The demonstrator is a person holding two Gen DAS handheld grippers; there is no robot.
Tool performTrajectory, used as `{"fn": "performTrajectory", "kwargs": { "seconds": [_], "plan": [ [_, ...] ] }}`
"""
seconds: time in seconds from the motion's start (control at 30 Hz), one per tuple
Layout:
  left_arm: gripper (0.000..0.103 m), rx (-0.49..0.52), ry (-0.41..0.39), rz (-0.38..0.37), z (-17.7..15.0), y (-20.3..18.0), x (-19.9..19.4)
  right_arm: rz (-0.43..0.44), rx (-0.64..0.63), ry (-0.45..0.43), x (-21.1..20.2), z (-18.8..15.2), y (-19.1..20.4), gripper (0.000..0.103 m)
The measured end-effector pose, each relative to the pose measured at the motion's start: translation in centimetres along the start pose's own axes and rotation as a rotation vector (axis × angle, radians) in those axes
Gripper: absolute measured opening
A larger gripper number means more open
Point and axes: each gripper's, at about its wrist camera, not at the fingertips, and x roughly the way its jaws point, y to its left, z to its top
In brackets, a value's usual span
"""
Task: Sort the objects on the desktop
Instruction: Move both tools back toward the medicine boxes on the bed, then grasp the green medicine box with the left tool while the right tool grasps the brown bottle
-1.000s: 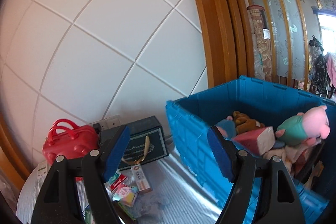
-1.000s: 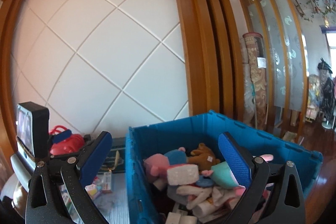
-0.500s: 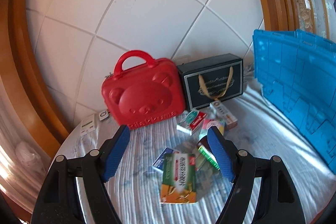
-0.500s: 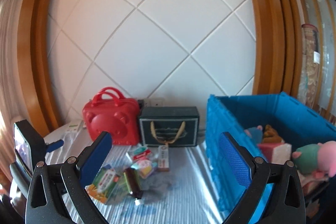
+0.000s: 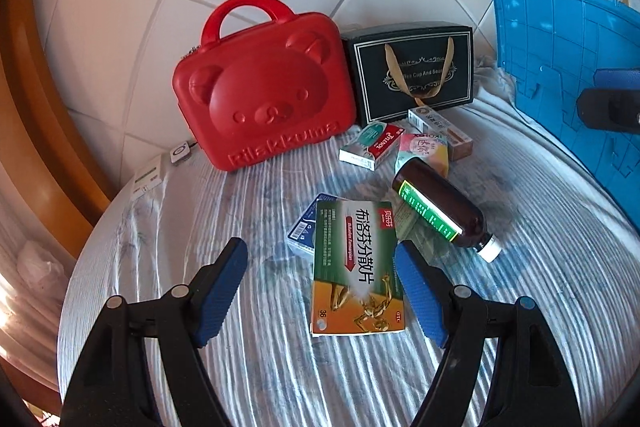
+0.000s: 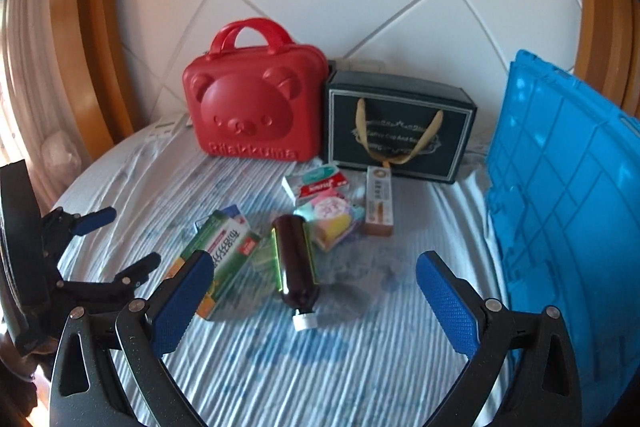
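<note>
Left gripper [image 5: 320,279] spread, empty, above green medicine box [image 5: 356,267]; right gripper [image 6: 312,291] spread, empty, over brown bottle [image 6: 296,259] on desk [image 6: 360,367].

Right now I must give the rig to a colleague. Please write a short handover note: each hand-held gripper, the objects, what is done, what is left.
Left hand-held gripper: open, empty, over the green medicine box.
Right hand-held gripper: open, empty, above the brown bottle, which lies on its side.
Small boxes lie loose on the striped cloth, in front of the red bear case and the dark gift box. Blue crate stands to the right.
Done: nothing sorted that I can see.
Left: pick up and sort every loose item.
</note>
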Motion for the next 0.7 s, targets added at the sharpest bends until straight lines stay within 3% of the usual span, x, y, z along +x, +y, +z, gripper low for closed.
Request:
{"fn": "performTrajectory", "kwargs": {
  "seconds": [0.43,0.63,0.7],
  "plan": [
    [0.076,-0.037,0.159,-0.079,-2.5,-1.0,7.8,0.092,-0.019,0.259,14.0,-1.6,-0.2,0.101],
    [0.078,-0.036,0.183,-0.108,-2.6,-1.5,10.6,0.083,-0.053,0.367,18.7,-2.5,0.2,0.091],
    [0.078,-0.051,0.180,-0.124,-2.2,-1.4,11.1,0.090,-0.042,0.399,20.0,-2.8,0.1,0.079]
  ]
}}
